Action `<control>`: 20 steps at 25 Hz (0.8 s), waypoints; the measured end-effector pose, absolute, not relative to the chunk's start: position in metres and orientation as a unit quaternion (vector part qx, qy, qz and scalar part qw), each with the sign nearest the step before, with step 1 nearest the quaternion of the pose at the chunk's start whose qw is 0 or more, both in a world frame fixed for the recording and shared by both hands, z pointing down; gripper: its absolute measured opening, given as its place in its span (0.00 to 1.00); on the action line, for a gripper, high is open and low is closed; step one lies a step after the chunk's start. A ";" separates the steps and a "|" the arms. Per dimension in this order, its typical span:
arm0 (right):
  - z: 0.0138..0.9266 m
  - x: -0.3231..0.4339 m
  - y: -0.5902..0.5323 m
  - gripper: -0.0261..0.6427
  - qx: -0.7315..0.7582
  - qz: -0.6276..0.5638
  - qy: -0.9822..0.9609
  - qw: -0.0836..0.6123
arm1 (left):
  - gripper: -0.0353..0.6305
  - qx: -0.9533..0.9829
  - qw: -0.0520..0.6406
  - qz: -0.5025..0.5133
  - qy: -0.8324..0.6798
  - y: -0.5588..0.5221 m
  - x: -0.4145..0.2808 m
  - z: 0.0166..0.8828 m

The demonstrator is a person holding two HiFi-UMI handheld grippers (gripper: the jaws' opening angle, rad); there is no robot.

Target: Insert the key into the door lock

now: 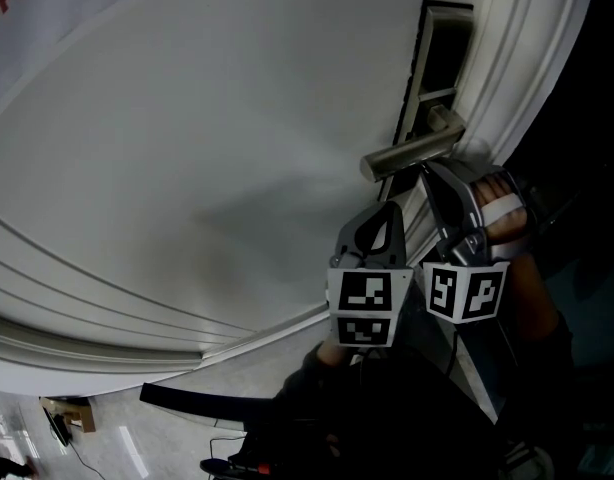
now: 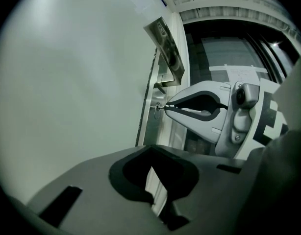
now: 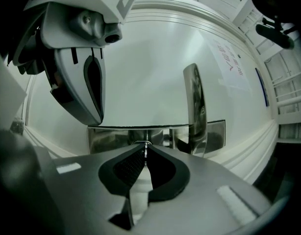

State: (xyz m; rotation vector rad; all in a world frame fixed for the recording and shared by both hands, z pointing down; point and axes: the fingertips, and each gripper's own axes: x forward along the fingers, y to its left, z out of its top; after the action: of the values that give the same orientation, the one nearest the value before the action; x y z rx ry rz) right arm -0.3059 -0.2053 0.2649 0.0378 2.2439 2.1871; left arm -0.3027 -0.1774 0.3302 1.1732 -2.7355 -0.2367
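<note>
key (image 2: 161, 106): long axis level in left gripper view, tip toward 9 o'clock at door lock (image 2: 156, 112)
right tongs (image 3: 145, 151): clamped on key
left tongs (image 2: 151, 147): closed, empty

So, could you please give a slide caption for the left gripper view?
Grey right gripper holds a small metal key at the silver lock plate of the white door.
</note>
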 end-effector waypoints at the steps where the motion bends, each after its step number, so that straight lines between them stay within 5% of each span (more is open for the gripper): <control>1: 0.265 -0.306 -0.205 0.06 0.012 0.698 0.716 0.004 | 0.05 0.392 0.078 -0.079 -0.913 -0.177 -0.303 0.330; 20: 0.264 -0.307 -0.206 0.06 0.012 0.700 0.714 0.003 | 0.05 0.394 0.078 -0.082 -0.912 -0.178 -0.304 0.330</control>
State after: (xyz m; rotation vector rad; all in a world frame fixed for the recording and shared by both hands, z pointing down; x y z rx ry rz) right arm -0.3068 -0.2056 0.2641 0.0379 2.2398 2.1931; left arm -0.3042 -0.1775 0.3301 1.1793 -2.7319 -0.2443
